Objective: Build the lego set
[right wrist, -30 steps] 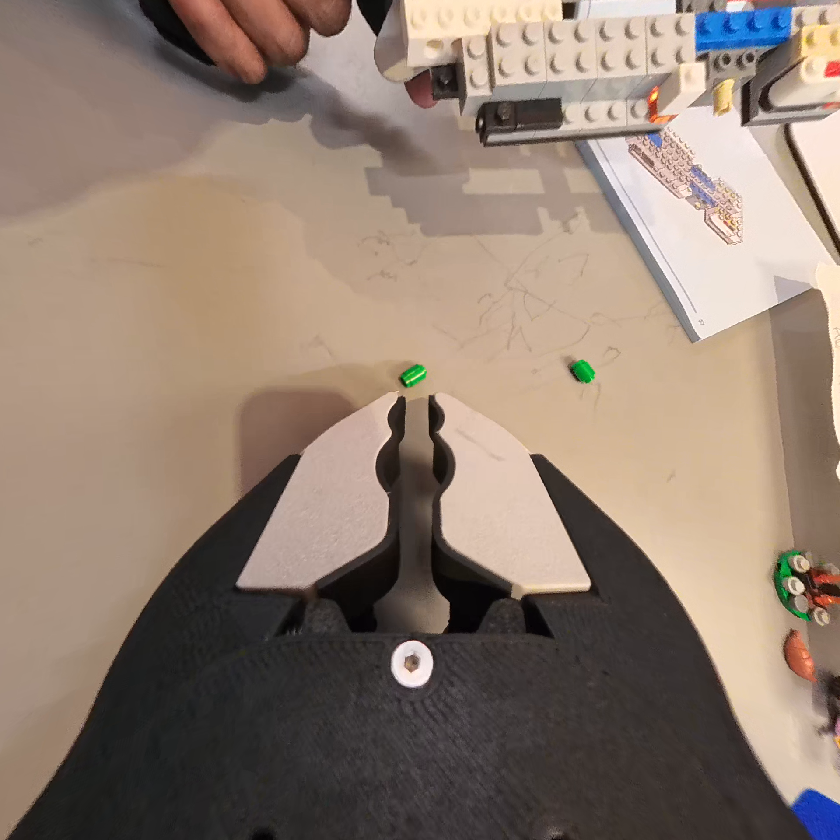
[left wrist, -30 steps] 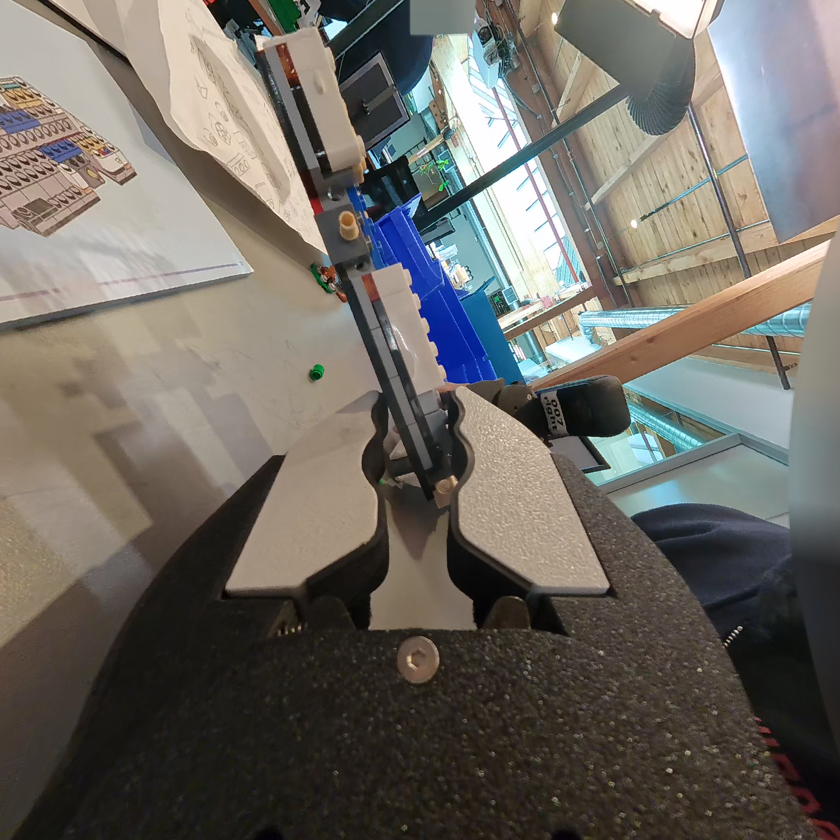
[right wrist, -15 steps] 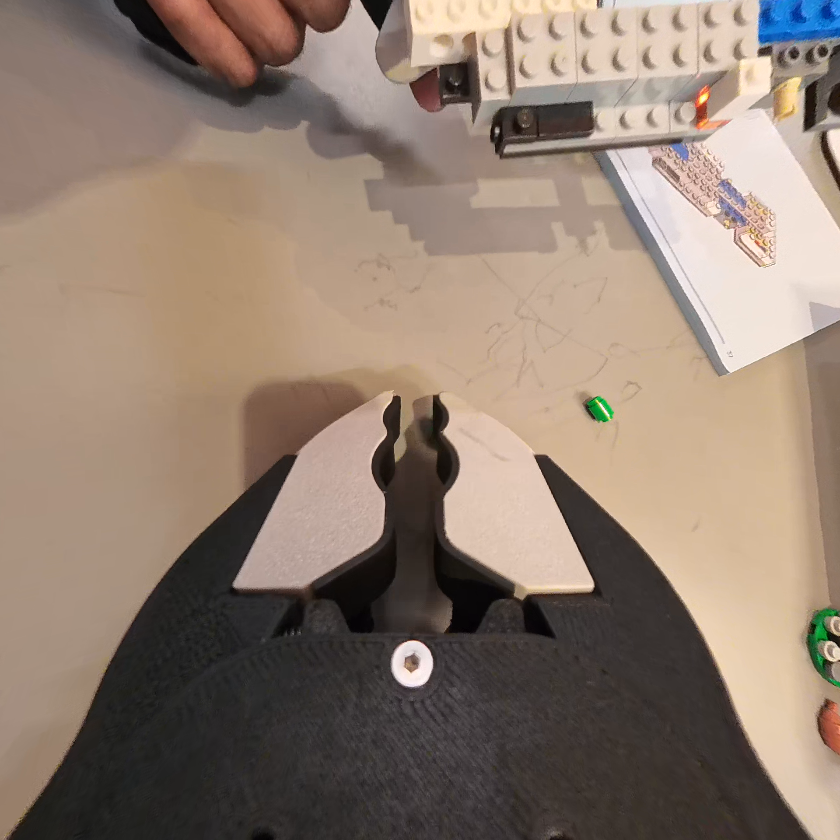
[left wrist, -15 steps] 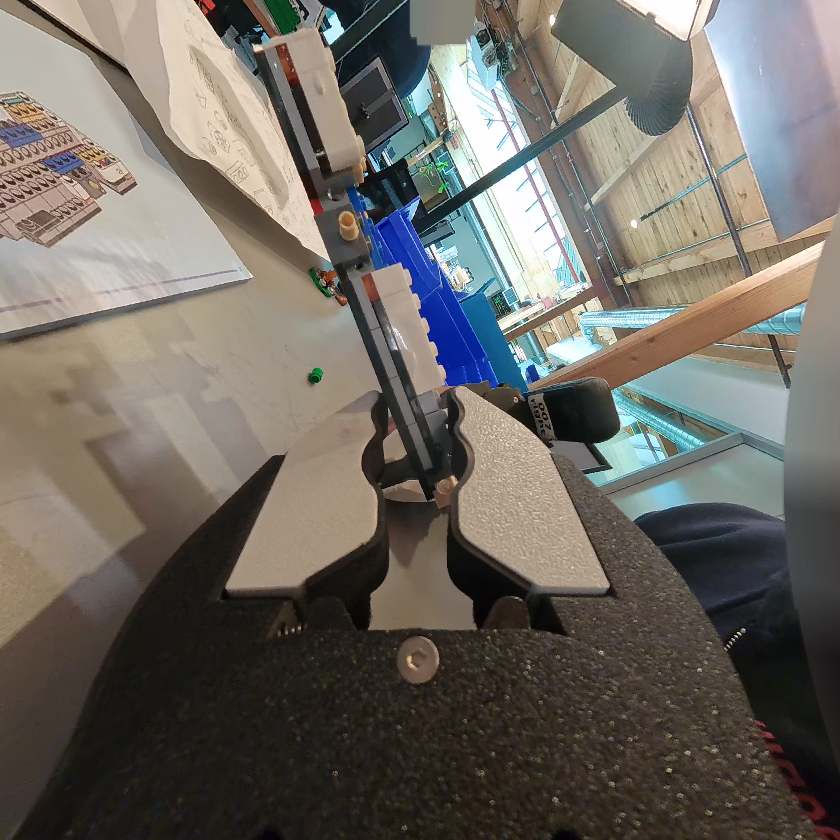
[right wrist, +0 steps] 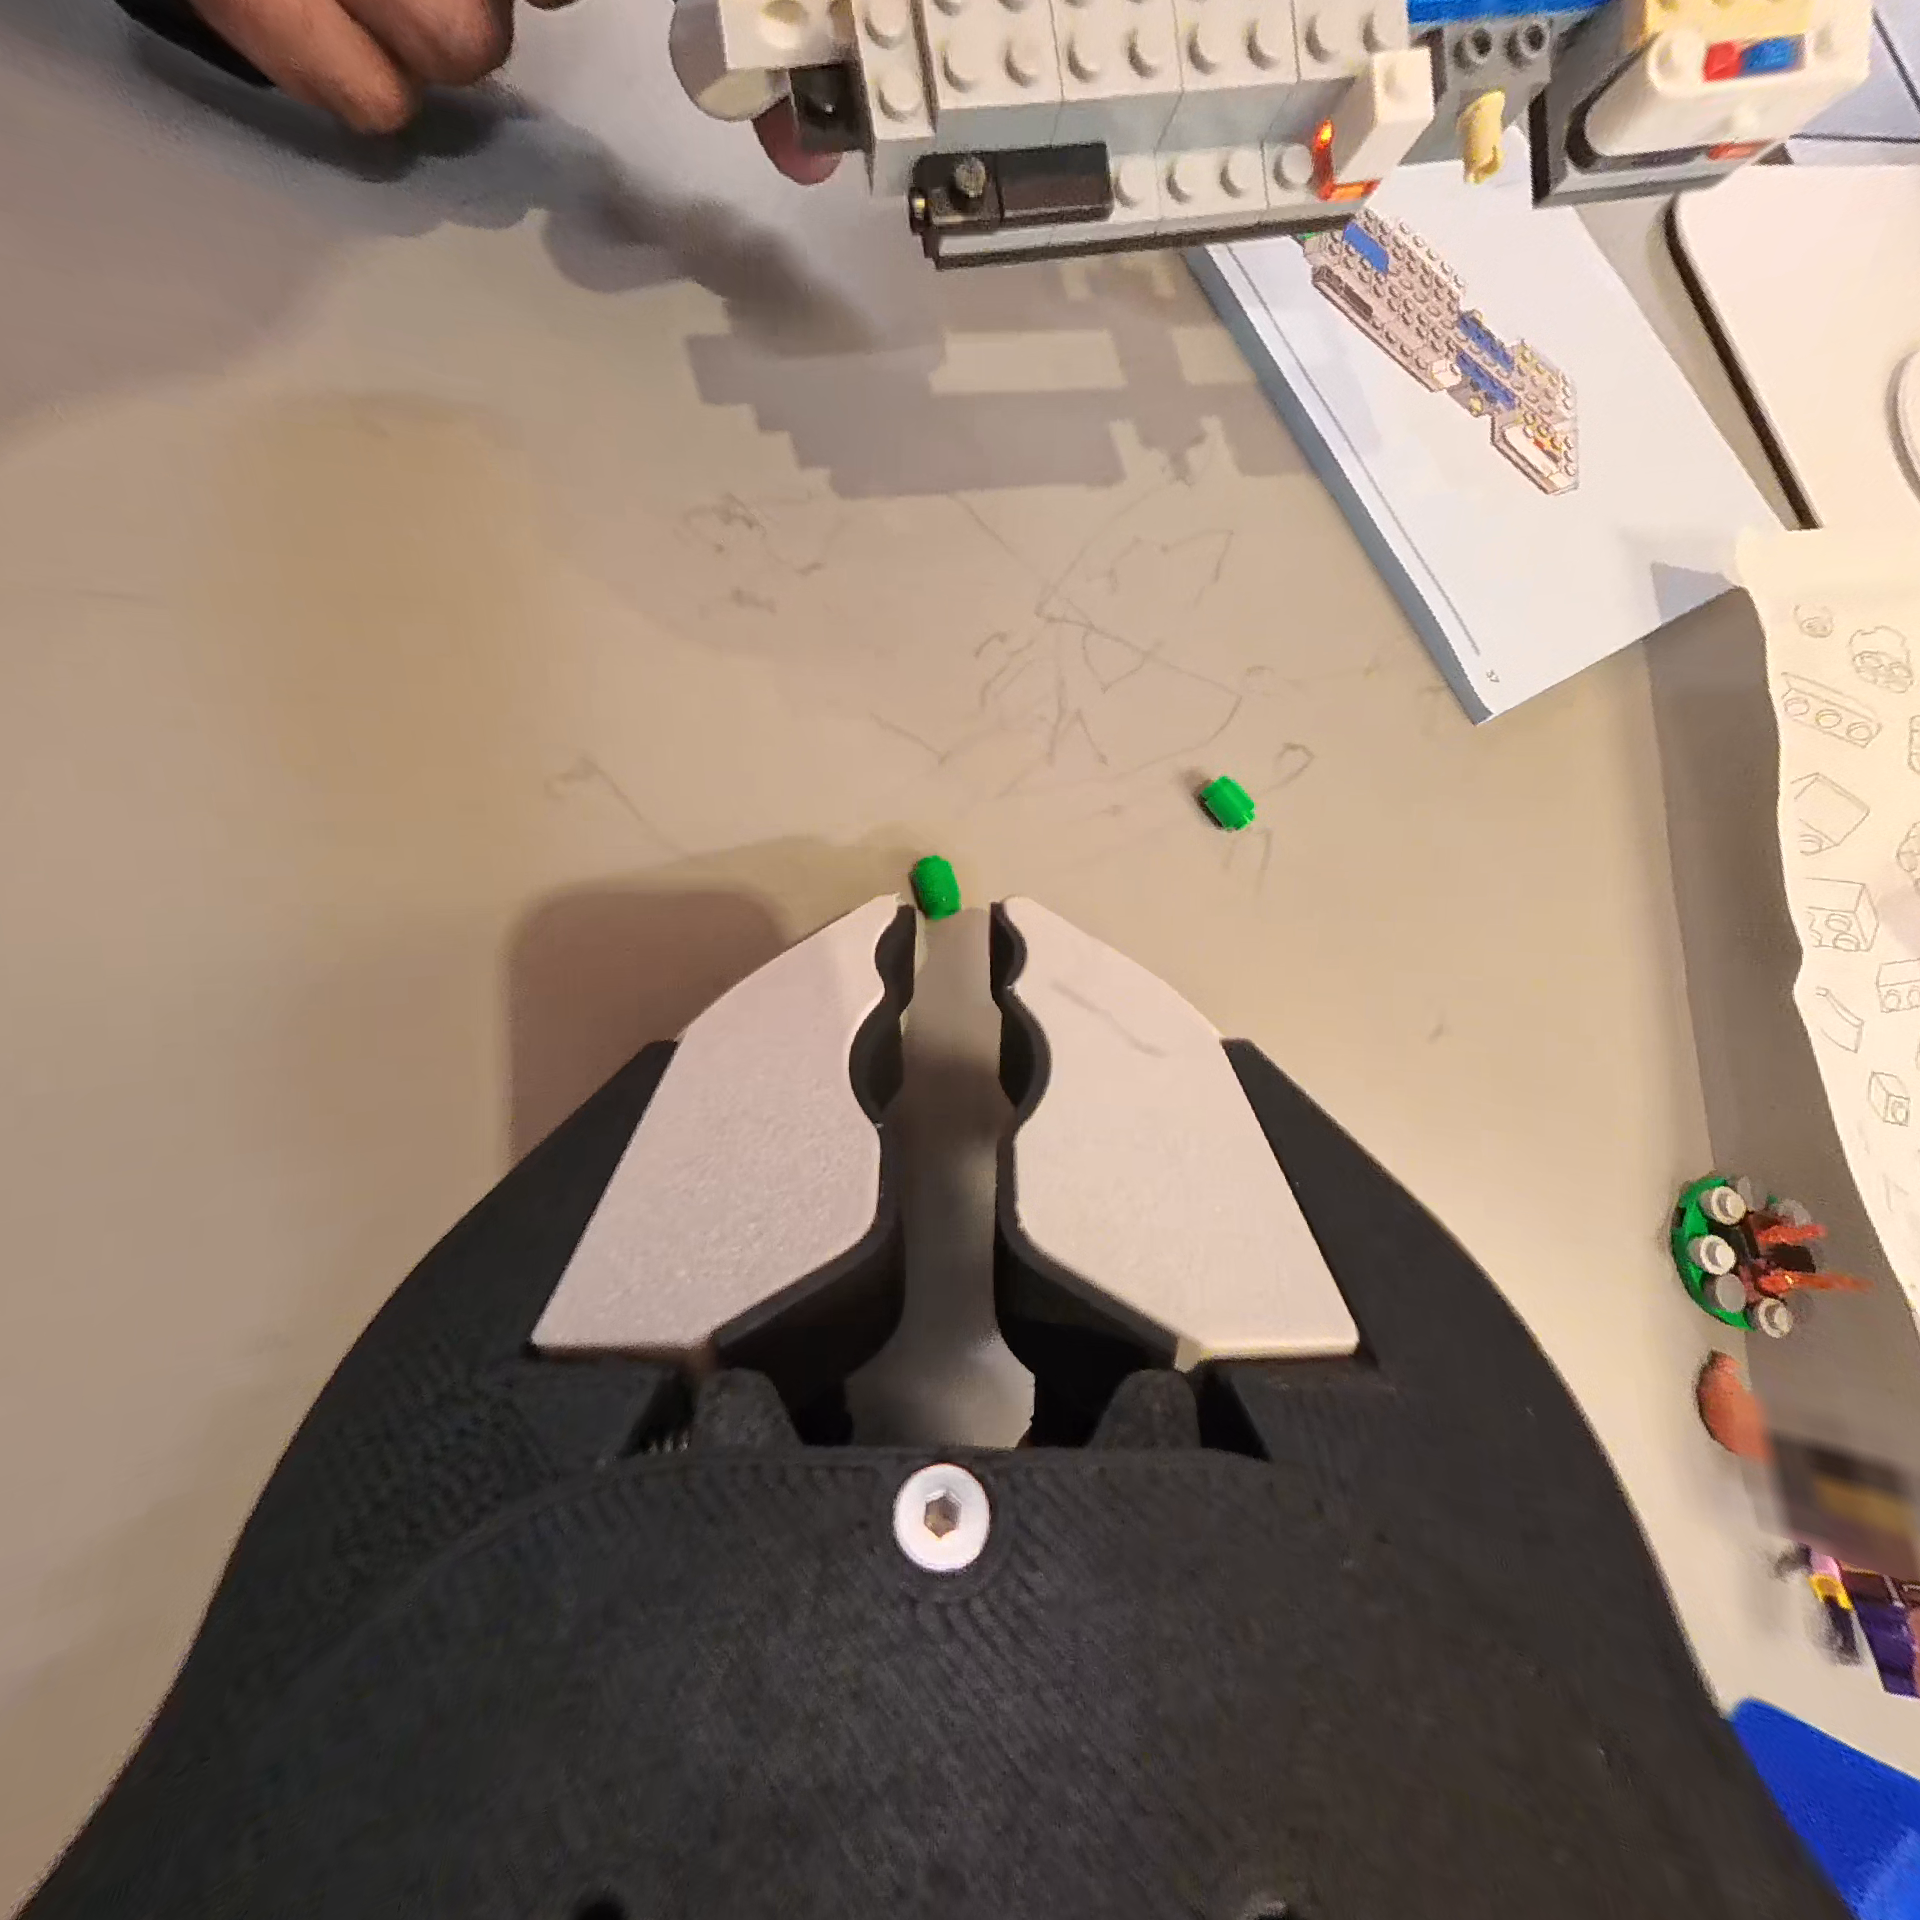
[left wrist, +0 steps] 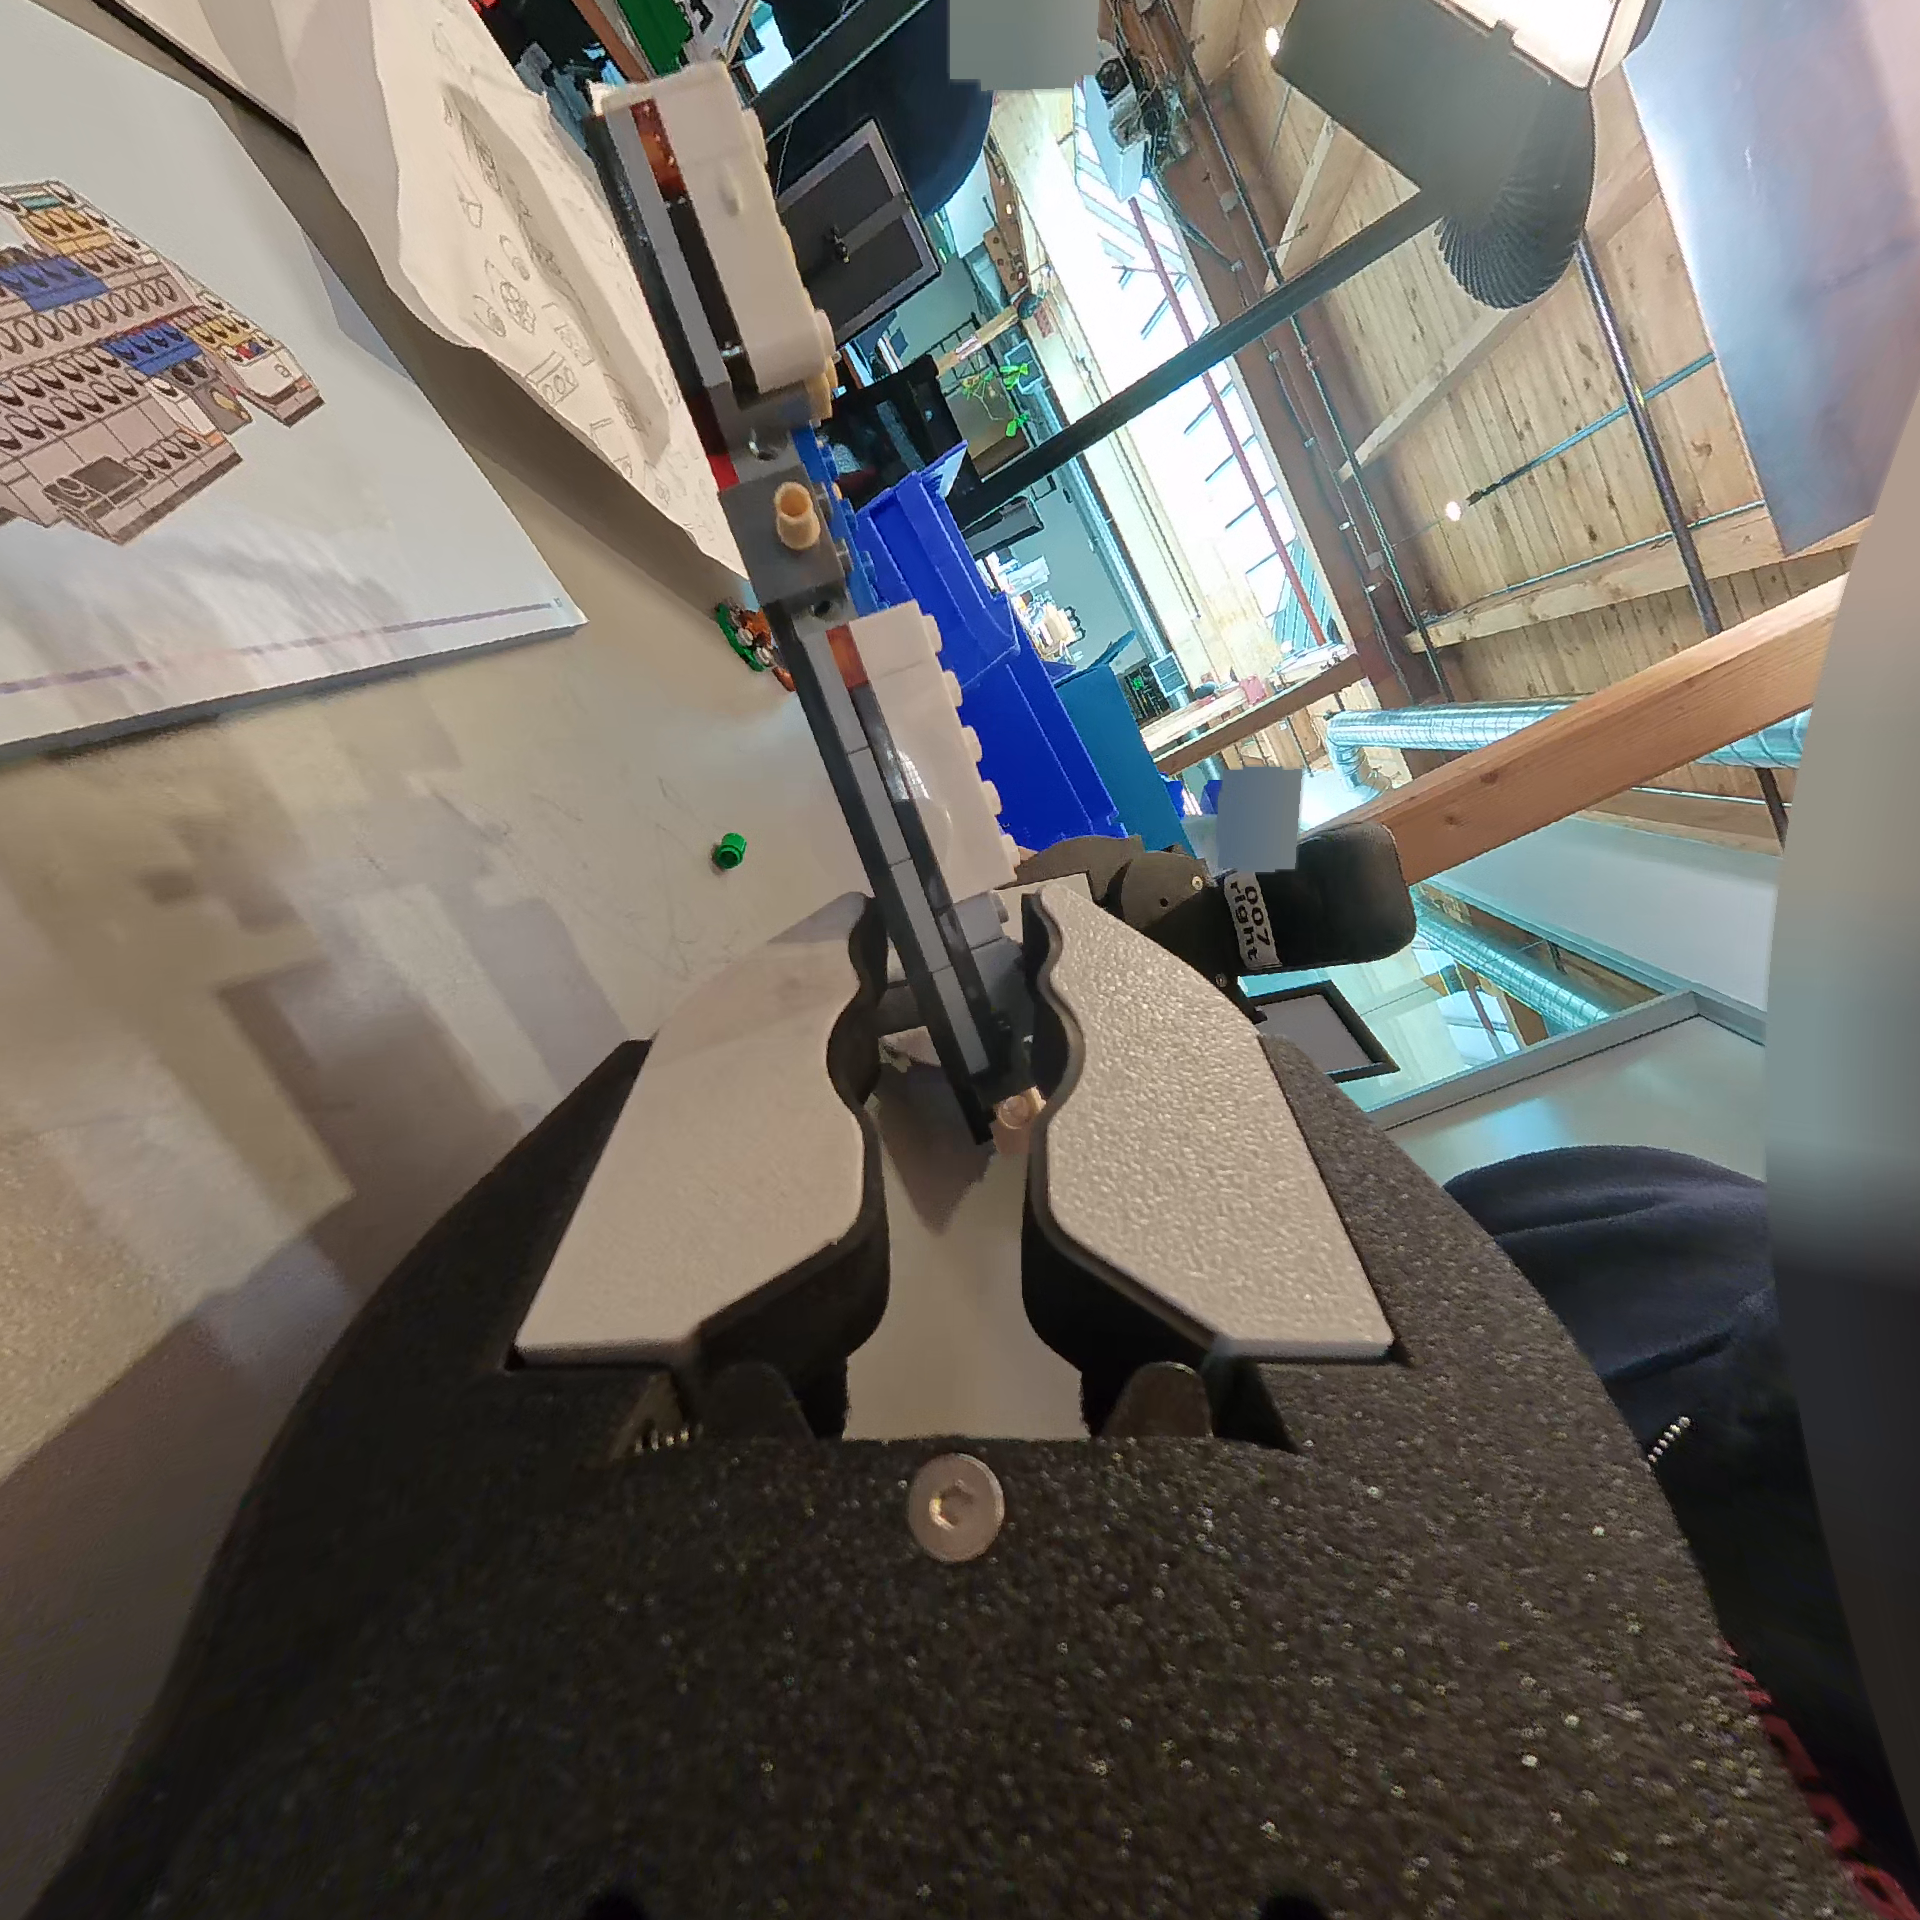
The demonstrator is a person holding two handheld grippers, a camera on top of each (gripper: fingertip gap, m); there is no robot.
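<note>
The left claw (left wrist: pixel 951 997) is clamped on one end of a long brick model (left wrist: pixel 904 821), grey and white with dark plates, both pads pressed to its sides; the model runs out away from the claw, held off the surface (left wrist: pixel 416 883). From the right wrist view the same model (right wrist: pixel 1143 114) shows its studded white top, a blue patch and a tan pin, with a hand (right wrist: pixel 343 52) resting on the surface beside its end.

The right claw (right wrist: pixel 954 914) stands slightly apart with nothing gripped. A small green stud (right wrist: pixel 934 886) lies on the surface just at the tip of its left finger, loose, not pinched. A second green stud (right wrist: pixel 1227 803) lies well off to the right, near an open instruction booklet (right wrist: pixel 1455 436). A sheet of line drawings (right wrist: pixel 1860 883) and a small green round assembly (right wrist: pixel 1735 1247) lie farther right.

Only the left wrist view shows blue bins (left wrist: pixel 987 665) beyond the model and the room behind.
</note>
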